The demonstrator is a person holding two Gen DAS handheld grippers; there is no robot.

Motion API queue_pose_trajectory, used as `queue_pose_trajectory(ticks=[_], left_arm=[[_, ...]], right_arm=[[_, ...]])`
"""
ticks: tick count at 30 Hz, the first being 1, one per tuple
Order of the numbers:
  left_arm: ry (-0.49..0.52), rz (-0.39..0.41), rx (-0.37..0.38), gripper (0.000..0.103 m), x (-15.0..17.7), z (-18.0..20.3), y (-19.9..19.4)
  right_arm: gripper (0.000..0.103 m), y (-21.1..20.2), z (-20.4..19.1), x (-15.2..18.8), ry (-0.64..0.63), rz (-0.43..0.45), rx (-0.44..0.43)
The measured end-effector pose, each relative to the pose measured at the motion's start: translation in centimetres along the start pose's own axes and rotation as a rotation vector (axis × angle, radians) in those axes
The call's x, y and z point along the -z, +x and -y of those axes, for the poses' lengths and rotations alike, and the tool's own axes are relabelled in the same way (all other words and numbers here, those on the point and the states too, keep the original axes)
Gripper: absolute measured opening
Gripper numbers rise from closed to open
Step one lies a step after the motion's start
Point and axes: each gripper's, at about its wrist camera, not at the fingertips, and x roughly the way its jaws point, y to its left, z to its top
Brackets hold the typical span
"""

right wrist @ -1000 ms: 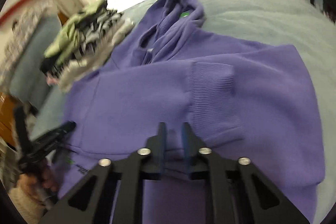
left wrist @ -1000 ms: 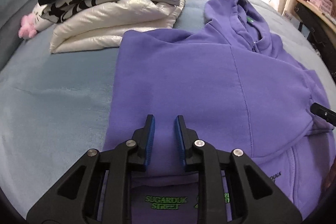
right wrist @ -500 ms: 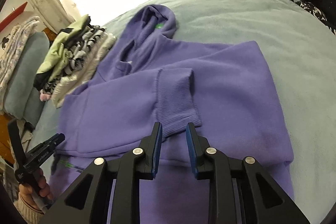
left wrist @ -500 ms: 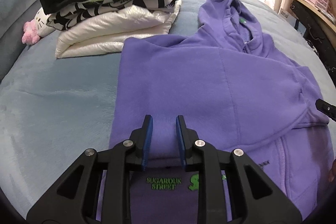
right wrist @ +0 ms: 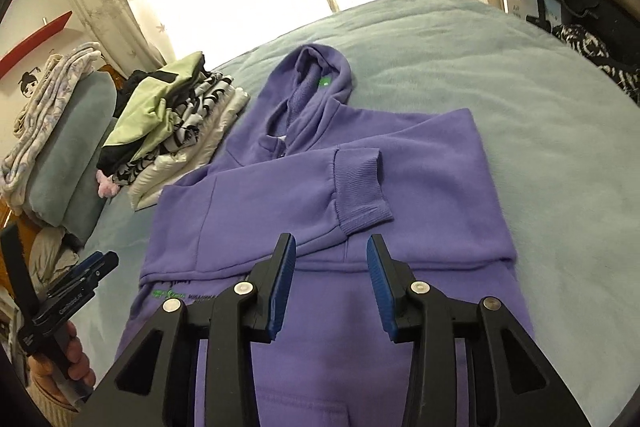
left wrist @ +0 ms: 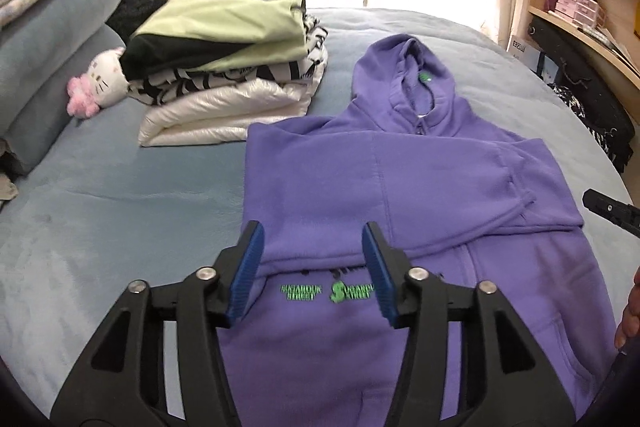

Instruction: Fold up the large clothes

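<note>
Purple hoodie (left wrist: pixel 400 187) flat; both hand-held grippers above, jaws opening, empty.

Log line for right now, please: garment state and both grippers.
purple hoodie: flat on bed, sleeves folded across chest | left gripper: opening, nothing held | right gripper: opening, nothing held

Open bed (left wrist: pixel 120 211) surface is lying clear to the left of the purple hoodie (left wrist: pixel 400 187), giving free passage there. A stack of folded clothes (left wrist: pixel 232 67) is standing just beyond the hoodie's left shoulder, nearly touching it, blocking that corner. A plush toy (left wrist: pixel 100 79) and pillows (left wrist: pixel 52 67) are crowding the far left. A wide bare stretch is lying right of the hoodie (right wrist: pixel 560 167).
</note>
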Motion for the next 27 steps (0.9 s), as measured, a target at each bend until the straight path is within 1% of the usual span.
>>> queue_pose_trajectory(ticks=[1, 2, 4, 8, 12, 14, 16, 19, 23, 25, 27], left_arm=[[0.001, 0.005, 0.001, 0.054, 0.2, 0.1, -0.8], [0.004, 0.009, 0.001, 0.055, 0.6, 0.3, -1.7], [0.006, 0.012, -0.001, 0.056, 1.3, 0.7, -3.2], [0.007, 0.01, -0.01, 0.061, 3.3, 0.7, -6.5], [-0.003, 0.011, -0.025, 0.065, 5.7, -0.6, -9.5], [-0.016, 0.012, -0.032, 0.066, 6.9, -1.6, -11.0], [-0.033, 0.011, -0.037, 0.067, 8.5, -2.8, -12.5], [-0.069, -0.01, -0.035, 0.069, 11.0, -5.2, -13.9], [-0.138, -0.063, -0.005, 0.069, 14.6, -8.5, -14.5], [-0.172, -0.093, 0.032, 0.069, 16.4, -9.9, -14.2], [-0.21, -0.132, 0.087, 0.069, 18.2, -11.1, -13.7]], right_arm=[[0.047, -0.6, 0.0, 0.1, -0.004, 0.004, 0.0], [0.055, -1.6, -0.1, 0.6, -0.008, 0.013, 0.003], [0.061, -3.3, -0.2, 1.2, -0.012, 0.03, 0.003], [0.061, -7.2, 0.0, 3.0, -0.007, 0.043, -0.004], [0.063, -11.1, 0.7, 5.5, -0.008, 0.041, -0.001], [0.07, -12.8, 1.3, 6.9, -0.007, 0.04, 0.001], [0.074, -14.5, 2.1, 8.4, -0.007, 0.04, 0.005], [0.076, -16.5, 3.6, 10.8, -0.014, 0.026, 0.012], [0.076, -18.2, 5.9, 14.2, -0.026, -0.005, 0.048], [0.076, -19.0, 7.3, 15.8, -0.023, -0.025, 0.069], [0.076, -19.5, 8.9, 17.4, -0.012, -0.042, 0.088]])
